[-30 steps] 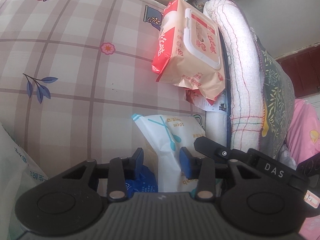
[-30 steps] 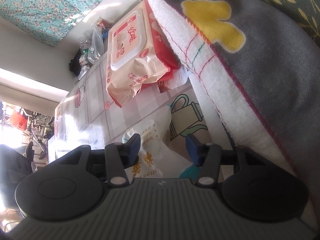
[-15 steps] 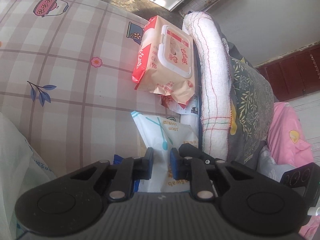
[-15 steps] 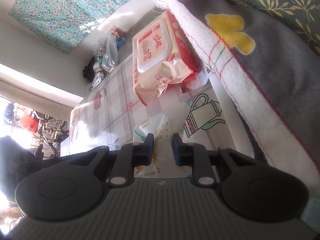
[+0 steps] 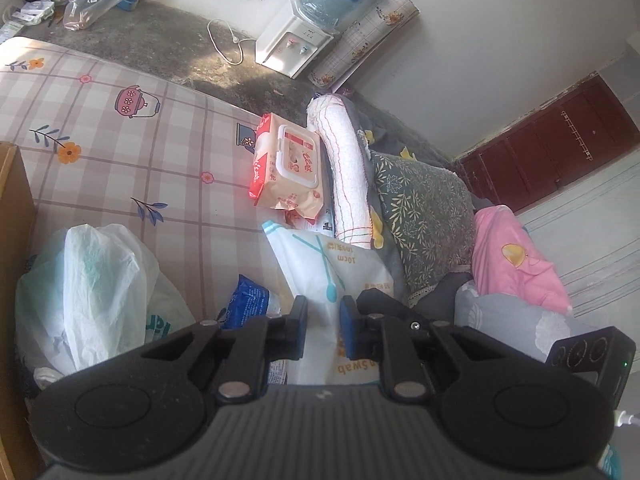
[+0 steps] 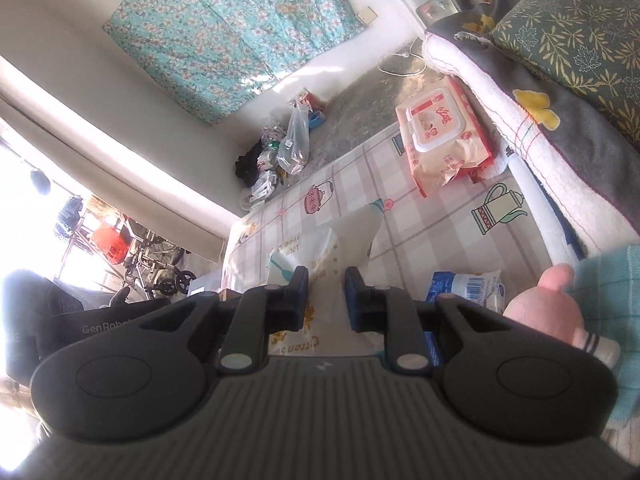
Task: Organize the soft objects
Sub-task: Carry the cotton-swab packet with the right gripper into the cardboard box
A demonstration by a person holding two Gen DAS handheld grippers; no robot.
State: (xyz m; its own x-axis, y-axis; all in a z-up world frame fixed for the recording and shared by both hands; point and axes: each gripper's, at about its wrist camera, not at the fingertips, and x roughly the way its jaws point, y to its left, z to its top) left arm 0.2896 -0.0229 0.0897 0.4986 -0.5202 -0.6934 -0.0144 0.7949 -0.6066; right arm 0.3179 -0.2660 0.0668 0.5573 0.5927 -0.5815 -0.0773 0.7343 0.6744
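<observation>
A white cotton-swab bag [image 5: 336,268] with teal swab pictures hangs lifted above the checked bed sheet [image 5: 120,148]. My left gripper [image 5: 323,322] is shut on one end of it. My right gripper [image 6: 326,296] is shut on the other end of the same bag [image 6: 320,252]. A red and beige wet-wipes pack [image 5: 286,168] lies flat further back beside a rolled white towel [image 5: 346,172]; the same pack [image 6: 442,132] shows in the right wrist view. A small blue packet [image 5: 246,300] lies on the sheet below the bag.
A white plastic bag [image 5: 96,292] sits at the left beside a brown cardboard box [image 5: 12,208]. Leaf-patterned pillow [image 5: 424,216] and pink cloth [image 5: 516,260] lie at the right. A pink plush toy [image 6: 548,312] is near the right gripper. A water dispenser [image 5: 296,46] stands on the floor.
Both grippers have closed on the cotton-swab bag and lifted it up off the sheet. The bed and the wipes pack now look farther away.
</observation>
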